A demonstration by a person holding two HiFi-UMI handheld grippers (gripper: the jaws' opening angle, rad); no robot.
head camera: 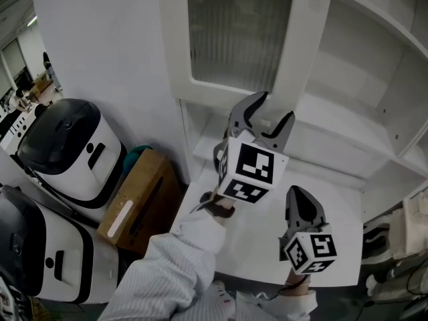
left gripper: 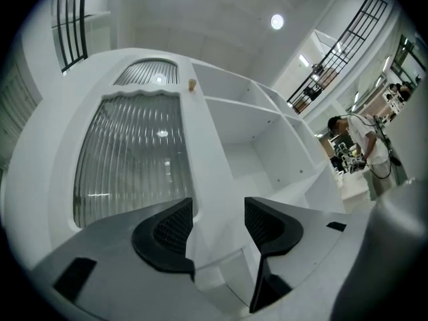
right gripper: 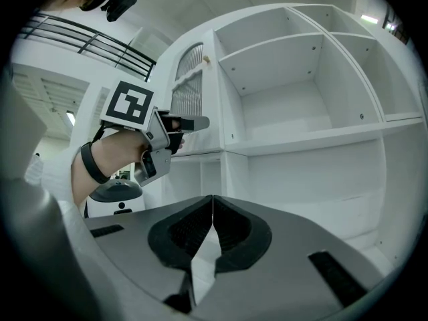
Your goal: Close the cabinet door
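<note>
Because the cabinet door (head camera: pixel 175 52) stands ajar with its long axis upright, everything turns on its free edge, the one bearing the small knob (left gripper: pixel 192 83). That edge lies directly ahead of the left hand-held gripper (head camera: pixel 274 109). In the left gripper view the white stile runs up between the spread jaws of that hand-held gripper (left gripper: pixel 219 223), the ribbed glass pane (left gripper: pixel 127 152) to its left and the open shelves of the cabinet (left gripper: pixel 267 139) to its right. Whether either pad actually touches the stile I cannot tell. The jaws are apart, not clamped. From the head view they sit near the door's lower corner, above the white surface (head camera: pixel 334 206). The right hand-held gripper (head camera: pixel 299 191) hangs lower and further back, well apart from the door. Its jaws (right gripper: pixel 212 223) are pressed together on nothing, and its view shows the door (right gripper: pixel 189 79) off to the left. The left one is clearly nearer, so I judge the closing push falls to it: sideways against the stile, toward the shelves, with the hinge side probably opposite the knob.
</note>
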